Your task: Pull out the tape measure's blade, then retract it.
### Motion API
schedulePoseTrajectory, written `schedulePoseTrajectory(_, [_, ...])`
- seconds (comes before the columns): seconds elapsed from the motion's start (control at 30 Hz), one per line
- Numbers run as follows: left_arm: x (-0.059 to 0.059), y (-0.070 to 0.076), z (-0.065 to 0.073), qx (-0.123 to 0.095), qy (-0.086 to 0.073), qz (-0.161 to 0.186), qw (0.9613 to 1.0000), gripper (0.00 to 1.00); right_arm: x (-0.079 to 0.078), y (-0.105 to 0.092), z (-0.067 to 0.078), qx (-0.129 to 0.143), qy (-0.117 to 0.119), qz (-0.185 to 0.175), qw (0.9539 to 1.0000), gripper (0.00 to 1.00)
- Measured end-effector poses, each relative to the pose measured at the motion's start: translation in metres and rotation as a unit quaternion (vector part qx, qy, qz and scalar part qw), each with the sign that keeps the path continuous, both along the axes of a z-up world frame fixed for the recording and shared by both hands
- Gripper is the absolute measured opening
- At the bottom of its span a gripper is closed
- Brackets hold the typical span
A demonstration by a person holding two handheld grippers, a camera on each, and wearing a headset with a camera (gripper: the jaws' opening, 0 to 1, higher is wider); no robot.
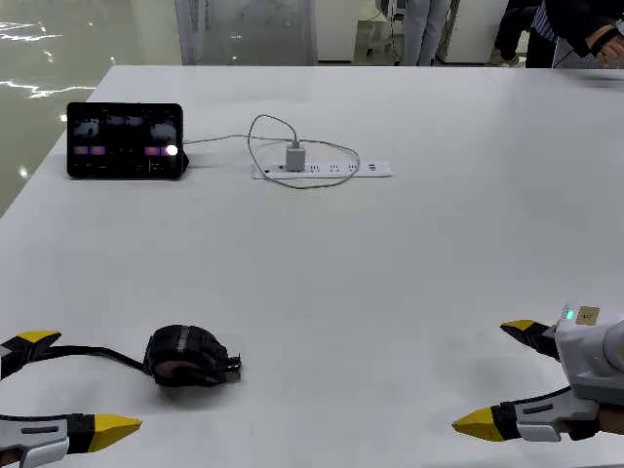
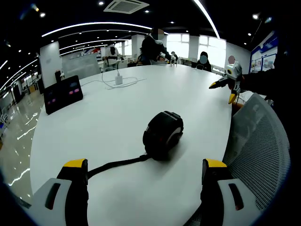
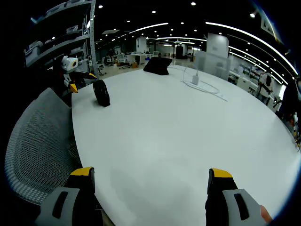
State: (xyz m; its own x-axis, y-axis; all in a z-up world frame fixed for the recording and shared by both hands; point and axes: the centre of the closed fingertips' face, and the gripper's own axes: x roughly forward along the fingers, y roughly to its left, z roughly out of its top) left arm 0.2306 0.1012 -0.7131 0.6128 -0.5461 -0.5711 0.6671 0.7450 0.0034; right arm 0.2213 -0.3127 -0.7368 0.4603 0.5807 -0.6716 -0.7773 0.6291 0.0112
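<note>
Resting on the smooth white table (image 1: 390, 273), the round black tape measure (image 1: 185, 356) trails its cord strap (image 1: 93, 353) toward my left gripper (image 1: 76, 381), whose yellow-tipped jaws are spread wide just beside it. My right gripper (image 1: 497, 375), equally wide, sits well apart from it. Beyond the tape measure stand a dark tablet (image 1: 125, 140) and a white power strip (image 1: 322, 170).

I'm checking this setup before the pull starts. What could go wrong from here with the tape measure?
1. The black round tape measure lies loose on the smooth white table; pulling its blade without pinning the case would likely just drag it.
2. Its black strap trails toward the left gripper's open jaws, which could close on the strap instead of the case.
</note>
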Motion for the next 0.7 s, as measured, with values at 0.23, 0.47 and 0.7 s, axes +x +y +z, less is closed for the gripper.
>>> schedulePoseTrajectory(0.23, [0.002, 0.004, -0.002, 0.010, 0.000, 0.004, 0.9999, 0.99, -0.001, -0.001, -0.001, 0.001, 0.002, -0.004, 1.0000, 0.99])
schedulePoseTrajectory(0.47, [0.003, 0.003, -0.001, 0.016, -0.004, -0.001, 0.9999, 0.99, -0.001, -0.003, -0.002, 0.006, 0.002, -0.010, 0.9999, 0.99])
schedulePoseTrajectory(0.7, [0.012, 0.012, 0.003, 0.036, -0.028, 0.005, 0.9989, 0.99, 0.001, -0.005, 0.000, 0.007, 0.001, -0.010, 0.9999, 0.99])
